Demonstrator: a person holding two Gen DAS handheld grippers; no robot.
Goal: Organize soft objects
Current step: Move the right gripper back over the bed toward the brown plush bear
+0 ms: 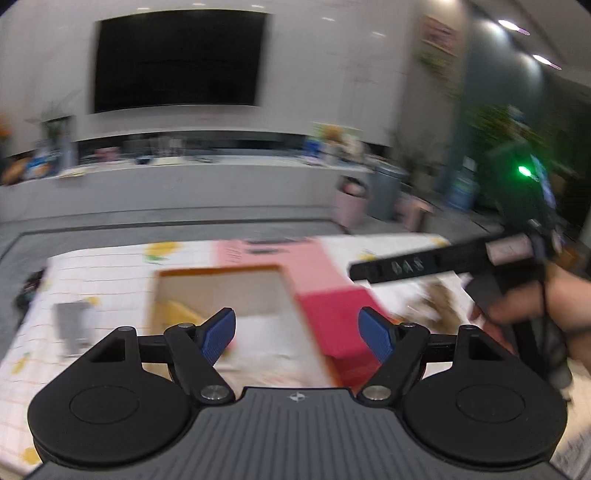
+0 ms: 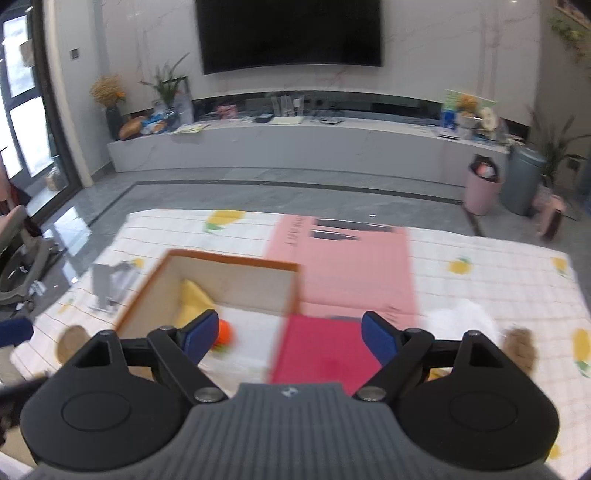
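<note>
Right gripper [image 2: 291, 338] jaws wide apart, nothing between; left gripper [image 1: 297, 332] likewise. Open box [image 2: 236, 273] at 11 o'clock holds orange toy [image 2: 225, 334] and yellow soft piece [image 2: 194, 297]. Pink lid [image 2: 343, 258] beyond, 1 o'clock. Brown plush [image 2: 519, 349] at 3 o'clock on checked cloth [image 2: 498, 266].

Open box [image 2: 225, 291] sits on the bench [image 2: 498, 266], left of centre. Inside it: a soft cloth [image 2: 194, 301] against the left wall, a small ball [image 2: 226, 332] just right of it. A flat lid [image 2: 343, 266] lies against the box's right side. Folded garment [image 2: 107, 284] left of the box. Fuzzy toy [image 2: 521, 349] at the right near edge, another [image 2: 74, 341] at the left near edge. TV [image 2: 288, 33] on the wall behind, above a long shelf [image 2: 295, 147].
</note>
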